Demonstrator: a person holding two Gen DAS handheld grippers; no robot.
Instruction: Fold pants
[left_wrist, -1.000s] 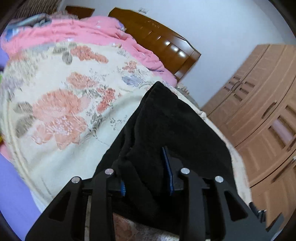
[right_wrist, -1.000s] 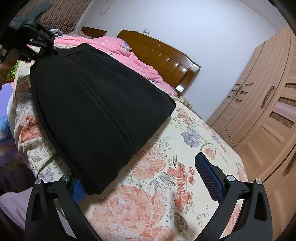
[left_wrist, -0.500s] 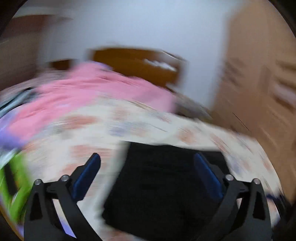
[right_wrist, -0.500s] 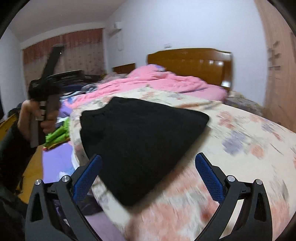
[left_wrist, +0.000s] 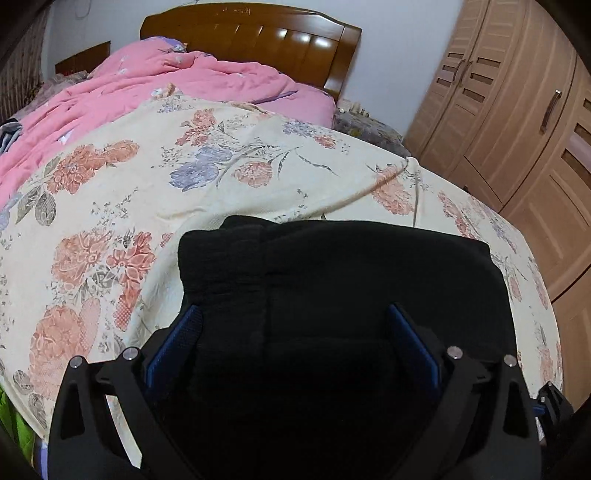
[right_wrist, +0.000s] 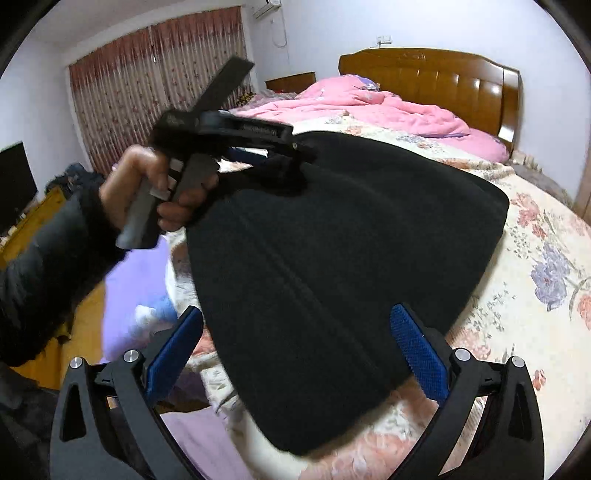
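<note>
The black pants (left_wrist: 332, 280) lie folded in a thick block on the floral bedspread (left_wrist: 147, 177) near the bed's foot edge. My left gripper (left_wrist: 291, 332) is open, its blue pads (left_wrist: 177, 339) wide apart over the near edge of the pants. In the right wrist view the pants (right_wrist: 351, 258) spread across the bed corner, and my right gripper (right_wrist: 295, 339) is open above their near edge. The left gripper (right_wrist: 258, 147) held in a hand shows there at the far left edge of the pants.
A pink quilt (left_wrist: 166, 81) lies at the head of the bed by the wooden headboard (left_wrist: 258, 33). Wooden wardrobes (left_wrist: 517, 129) stand to the right. Purple cloth (right_wrist: 136, 280) hangs by the bed's left side. Curtains (right_wrist: 147, 74) cover the far window.
My left gripper has let go of the pants and opened wide. Both grippers have swung round and now sit level over the folded pants, which lie flat on the bed.
</note>
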